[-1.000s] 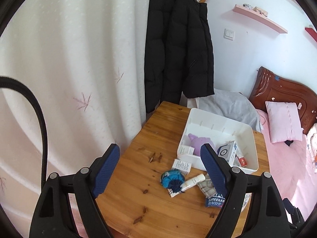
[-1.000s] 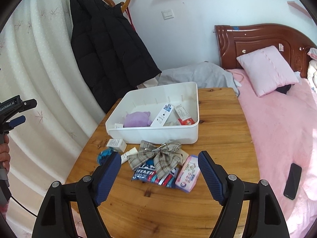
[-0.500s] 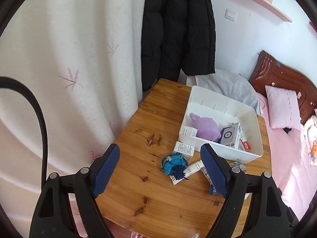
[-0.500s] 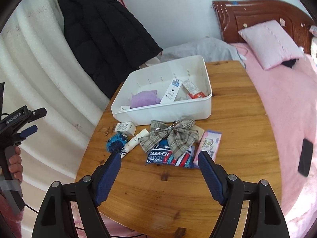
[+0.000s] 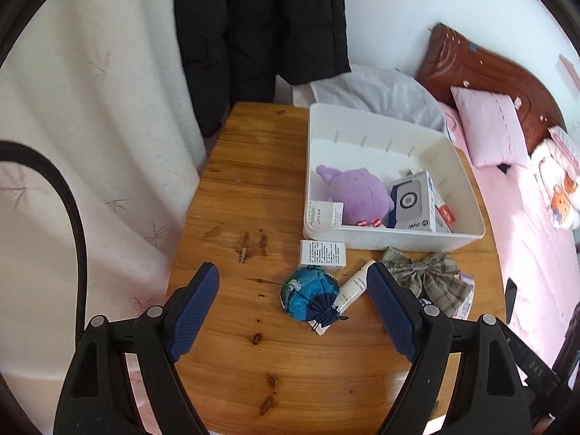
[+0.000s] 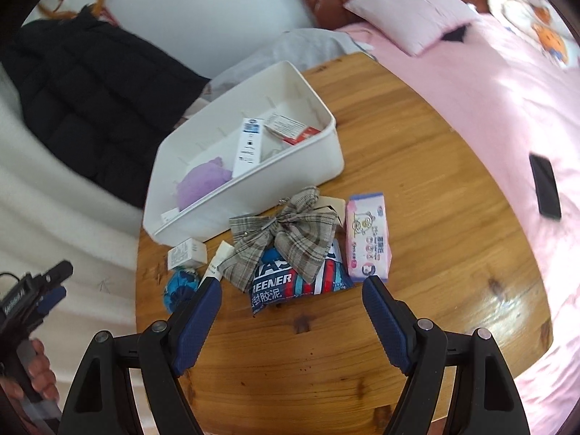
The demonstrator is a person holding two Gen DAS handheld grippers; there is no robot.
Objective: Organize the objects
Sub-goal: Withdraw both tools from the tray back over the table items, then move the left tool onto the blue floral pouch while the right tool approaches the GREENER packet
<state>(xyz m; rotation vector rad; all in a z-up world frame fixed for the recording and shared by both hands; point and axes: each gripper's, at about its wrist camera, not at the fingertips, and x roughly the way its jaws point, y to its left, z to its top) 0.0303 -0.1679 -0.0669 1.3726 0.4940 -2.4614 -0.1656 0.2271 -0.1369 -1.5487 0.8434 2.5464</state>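
Over table [image 5: 253, 188], both tongs [image 5: 293, 311] wide open, empty.

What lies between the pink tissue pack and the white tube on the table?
In the right wrist view: the plaid bow lying on a blue packet.

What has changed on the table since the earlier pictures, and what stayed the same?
Only the views changed: both grippers, left and right, tilted down toward the table, jaws open, holding nothing. The white bin, plaid bow and blue pouch stayed put.
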